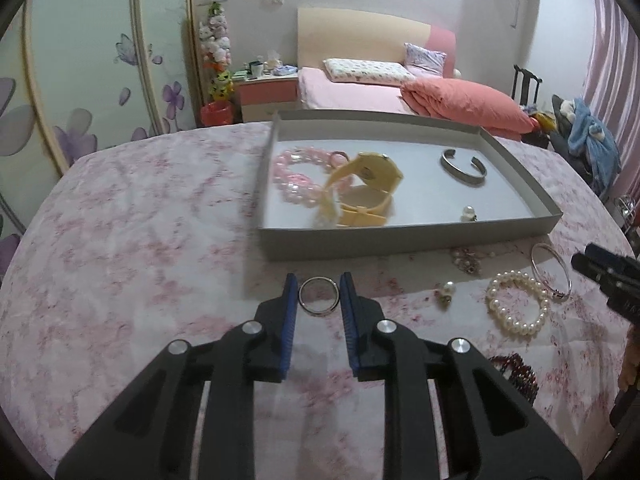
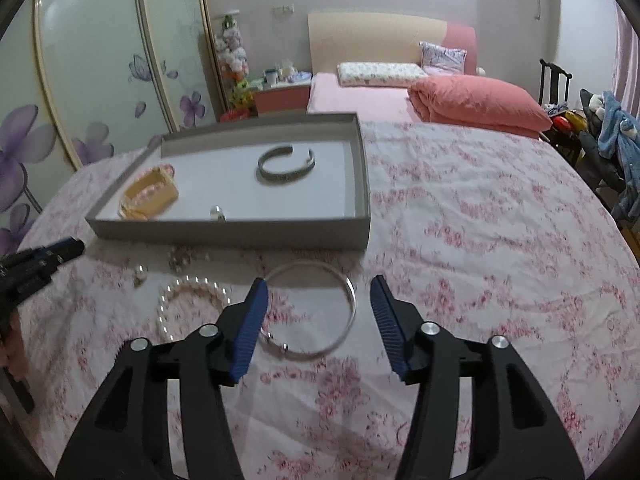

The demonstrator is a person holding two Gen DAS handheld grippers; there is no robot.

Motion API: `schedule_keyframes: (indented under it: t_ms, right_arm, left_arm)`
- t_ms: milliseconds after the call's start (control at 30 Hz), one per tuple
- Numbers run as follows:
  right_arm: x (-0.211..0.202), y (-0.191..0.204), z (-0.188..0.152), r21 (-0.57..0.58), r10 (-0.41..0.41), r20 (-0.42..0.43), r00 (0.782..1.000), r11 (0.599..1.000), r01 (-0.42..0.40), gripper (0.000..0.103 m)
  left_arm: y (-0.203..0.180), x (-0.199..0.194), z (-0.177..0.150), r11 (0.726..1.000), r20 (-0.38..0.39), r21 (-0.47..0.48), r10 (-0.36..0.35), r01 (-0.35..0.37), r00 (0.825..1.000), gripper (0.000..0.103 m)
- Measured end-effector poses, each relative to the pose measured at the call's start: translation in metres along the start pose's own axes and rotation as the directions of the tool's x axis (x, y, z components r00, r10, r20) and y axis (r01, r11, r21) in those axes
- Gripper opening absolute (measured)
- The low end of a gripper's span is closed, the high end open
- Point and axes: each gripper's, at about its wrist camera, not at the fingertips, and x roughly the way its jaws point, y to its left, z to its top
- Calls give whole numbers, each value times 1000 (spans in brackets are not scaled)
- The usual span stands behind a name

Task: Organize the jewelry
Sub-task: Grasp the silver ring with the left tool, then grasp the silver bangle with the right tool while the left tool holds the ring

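My left gripper [image 1: 319,286] is shut on a silver ring [image 1: 319,296], pinched between its blue pads just above the floral cloth, in front of the grey tray [image 1: 400,240]. The tray holds a pink bead bracelet [image 1: 294,176], a yellow watch [image 1: 366,186], a silver cuff [image 1: 464,168] and a pearl earring [image 1: 467,213]. My right gripper [image 2: 320,292] is open and empty over a thin silver bangle [image 2: 316,312]. A white pearl bracelet [image 2: 188,296] lies left of it.
On the cloth before the tray lie a pearl earring [image 1: 446,292], a small dark brooch [image 1: 468,262] and a dark red bead bracelet [image 1: 518,374]. A bed with pink quilt [image 1: 460,104] stands behind the table, wardrobe doors [image 1: 80,80] to the left.
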Motion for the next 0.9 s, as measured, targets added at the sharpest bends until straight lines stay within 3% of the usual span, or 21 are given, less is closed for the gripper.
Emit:
schedule_keyframes:
  t_ms: [167, 500, 900]
  right_arm:
    - [8, 5, -7, -29, -17, -61, 998, 999, 15, 70]
    - [27, 13, -10, -64, -40, -133, 990, 997, 32, 77]
    - [43, 18, 3, -75, -35, -128, 991, 997, 26, 76]
  left_arm:
    - [6, -6, -3, 1000, 4, -14, -4, 4, 1000, 22]
    - [6, -8, -5, 1000, 4, -21, -9, 9, 1000, 22]
    - [5, -9, -6, 1000, 4, -22, -17, 17, 1000, 22]
